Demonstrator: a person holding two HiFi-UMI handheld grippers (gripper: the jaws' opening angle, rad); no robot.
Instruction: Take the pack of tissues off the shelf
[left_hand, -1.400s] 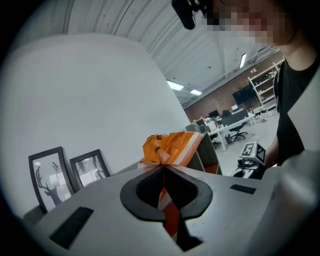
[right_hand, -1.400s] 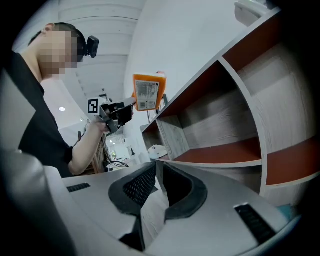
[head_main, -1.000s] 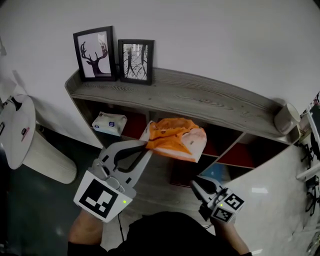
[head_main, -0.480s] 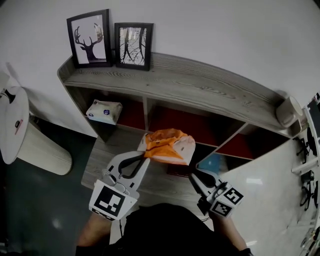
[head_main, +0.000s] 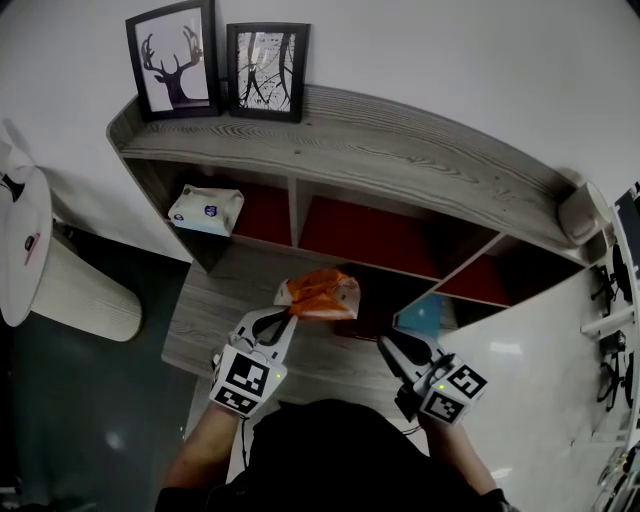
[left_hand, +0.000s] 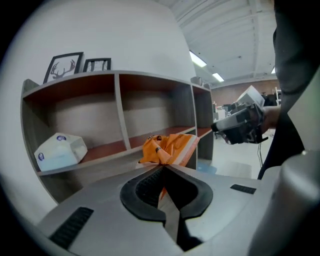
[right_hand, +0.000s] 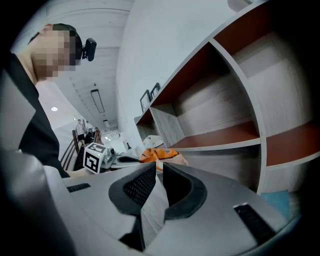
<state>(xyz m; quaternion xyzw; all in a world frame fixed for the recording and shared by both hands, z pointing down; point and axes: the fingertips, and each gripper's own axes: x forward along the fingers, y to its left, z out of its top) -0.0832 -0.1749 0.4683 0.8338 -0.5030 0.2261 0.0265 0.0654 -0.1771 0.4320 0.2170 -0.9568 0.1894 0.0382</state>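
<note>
Your left gripper (head_main: 288, 312) is clamped tight on a crumpled end of the orange pack (head_main: 320, 295), which hangs out in front of the shelf (head_main: 400, 165), clear of its middle bay. It looks light and soft, with a slick wrapper, so a pinch on film alone may slip; a grip across the body should be safer. Its long axis runs ahead of the jaws and rightward, toward the shelf. Your right gripper (head_main: 388, 345) is closed on nothing. A white pack (head_main: 205, 210) lies in the left bay.

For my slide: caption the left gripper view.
Left gripper pinches an orange tissue pack before the shelf; a white pack sits inside.
</note>
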